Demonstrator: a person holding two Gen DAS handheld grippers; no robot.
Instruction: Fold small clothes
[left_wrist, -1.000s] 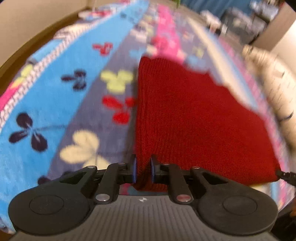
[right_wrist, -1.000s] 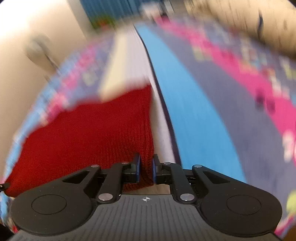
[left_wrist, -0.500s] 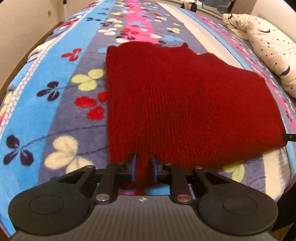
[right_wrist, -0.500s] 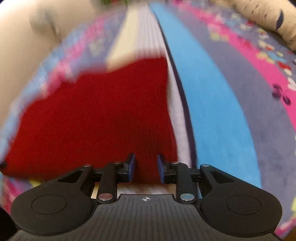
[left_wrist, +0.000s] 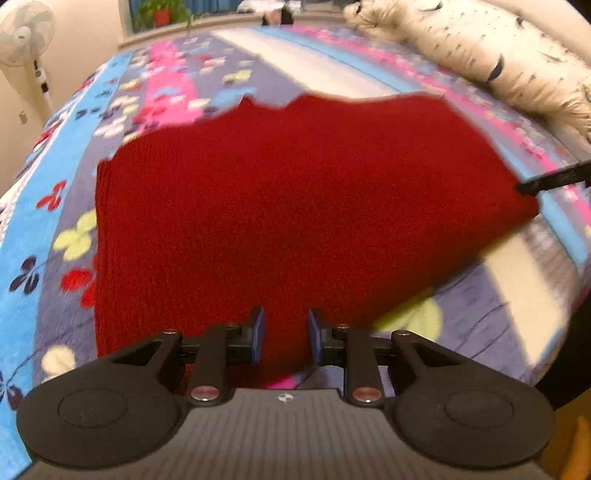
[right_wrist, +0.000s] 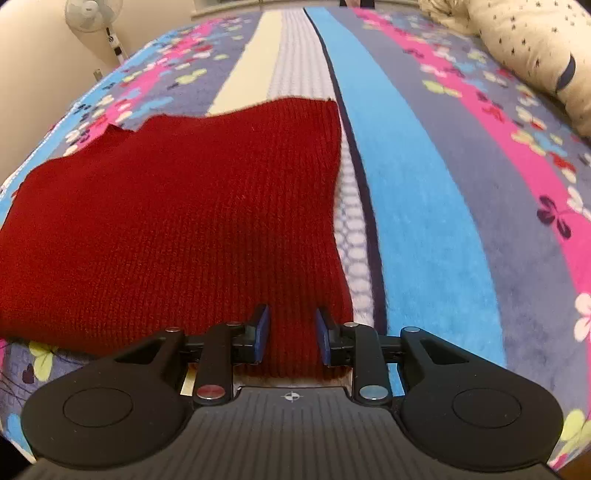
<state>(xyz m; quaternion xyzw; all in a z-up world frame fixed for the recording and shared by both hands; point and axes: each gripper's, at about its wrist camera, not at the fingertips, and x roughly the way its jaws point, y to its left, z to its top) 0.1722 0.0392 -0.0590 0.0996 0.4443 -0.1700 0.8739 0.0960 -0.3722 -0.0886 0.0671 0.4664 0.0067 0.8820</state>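
Left claw (left_wrist: 284, 338): matte black plastic, two fingers (left_wrist: 256, 334) lined with blue pads on the inner faces. Each finger rides on black link arms with small metal pivot pins on top, plus one larger round fastener per side, both reddish. Two big rounded black lobes at the base, each with a shallow circular recess. Grey ribbed plate between them, small crosshair mark at its front edge.

Right claw (right_wrist: 291, 334): same build, same blue pads (right_wrist: 261, 332), same ribbed plate and crosshair. Large fastener reads red on one side, silver on the other.
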